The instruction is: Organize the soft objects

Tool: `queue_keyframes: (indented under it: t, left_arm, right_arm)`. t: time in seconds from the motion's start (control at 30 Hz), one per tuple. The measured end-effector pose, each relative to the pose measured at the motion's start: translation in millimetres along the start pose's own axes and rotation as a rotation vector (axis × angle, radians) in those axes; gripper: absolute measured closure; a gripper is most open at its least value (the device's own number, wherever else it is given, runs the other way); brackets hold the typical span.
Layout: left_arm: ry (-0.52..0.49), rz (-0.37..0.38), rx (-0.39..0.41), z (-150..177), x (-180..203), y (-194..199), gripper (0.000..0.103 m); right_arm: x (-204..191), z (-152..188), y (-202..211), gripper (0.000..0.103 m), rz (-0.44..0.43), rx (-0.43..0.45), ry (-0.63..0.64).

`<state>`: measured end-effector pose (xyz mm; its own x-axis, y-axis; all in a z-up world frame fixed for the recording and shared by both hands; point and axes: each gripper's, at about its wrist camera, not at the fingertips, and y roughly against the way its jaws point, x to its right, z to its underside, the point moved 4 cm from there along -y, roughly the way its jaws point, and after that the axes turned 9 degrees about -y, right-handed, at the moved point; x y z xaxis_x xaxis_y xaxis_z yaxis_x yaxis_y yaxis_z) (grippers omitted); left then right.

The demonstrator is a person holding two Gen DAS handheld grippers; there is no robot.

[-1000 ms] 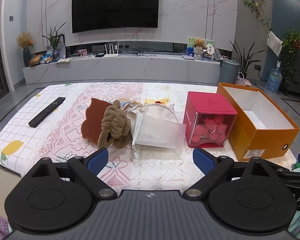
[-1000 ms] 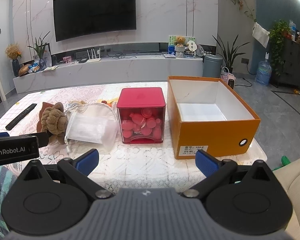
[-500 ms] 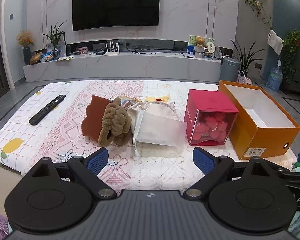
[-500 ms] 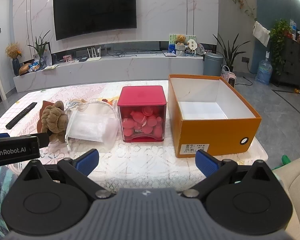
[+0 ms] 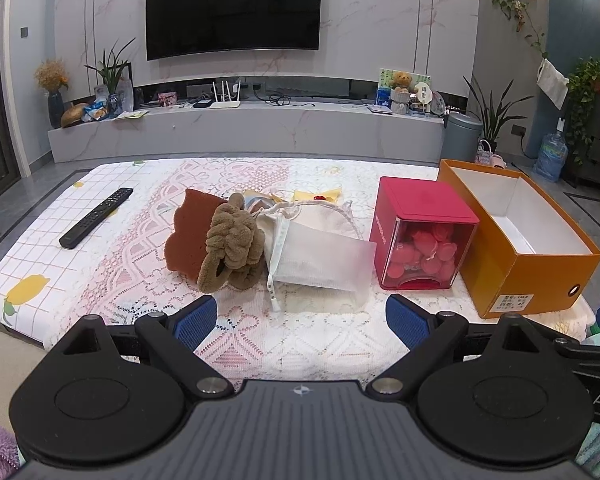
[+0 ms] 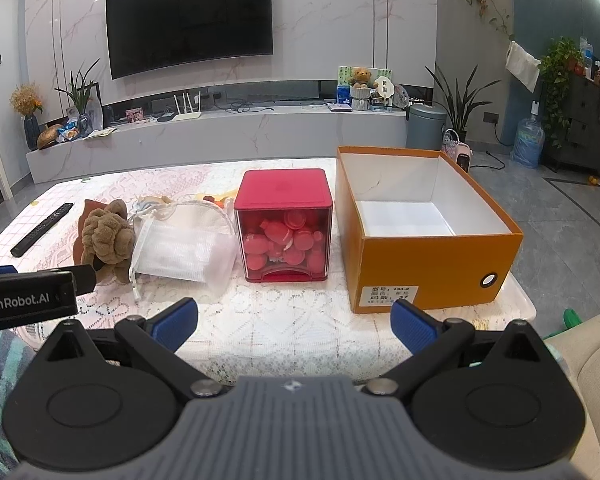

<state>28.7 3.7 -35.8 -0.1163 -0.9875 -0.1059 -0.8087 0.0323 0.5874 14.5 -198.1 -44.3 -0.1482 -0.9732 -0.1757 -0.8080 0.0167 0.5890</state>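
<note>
A brown knotted plush (image 5: 230, 246) (image 6: 107, 236) lies mid-table against a rust-coloured soft piece (image 5: 190, 234). Beside it rests a white mesh drawstring bag (image 5: 316, 252) (image 6: 184, 250) over other small cloth items. An empty orange box (image 5: 516, 240) (image 6: 424, 240) stands at the right, a red box with a clear front (image 5: 422, 232) (image 6: 285, 224) between bag and orange box. My left gripper (image 5: 300, 322) is open, held short of the bag, near the table's front edge. My right gripper (image 6: 294, 326) is open in front of the red box, nothing between its fingers.
A black remote (image 5: 97, 217) lies at the table's left. A lace cloth (image 5: 260, 340) covers the table. Beyond it runs a low TV bench (image 5: 244, 128) under a wall TV. A beige sofa edge (image 6: 588, 360) is at the right.
Both grippers have drawn back and risen slightly from the table, so the objects look a little farther off. Nothing on the table has moved.
</note>
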Motion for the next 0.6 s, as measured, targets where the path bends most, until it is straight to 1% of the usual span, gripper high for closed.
queue_keyframes:
  t: [0.43, 0.6]
  left_arm:
    - [0.0, 0.001, -0.007, 0.2, -2.1, -1.1, 0.0]
    - [0.005, 0.004, -0.01, 0.1, -2.7, -1.5, 0.0]
  right_arm:
    - [0.5, -0.8, -1.7, 0.003, 0.002, -0.007, 0.002]
    - [0.0, -1.5, -0.7, 0.003, -0.001, 0.004, 0.009]
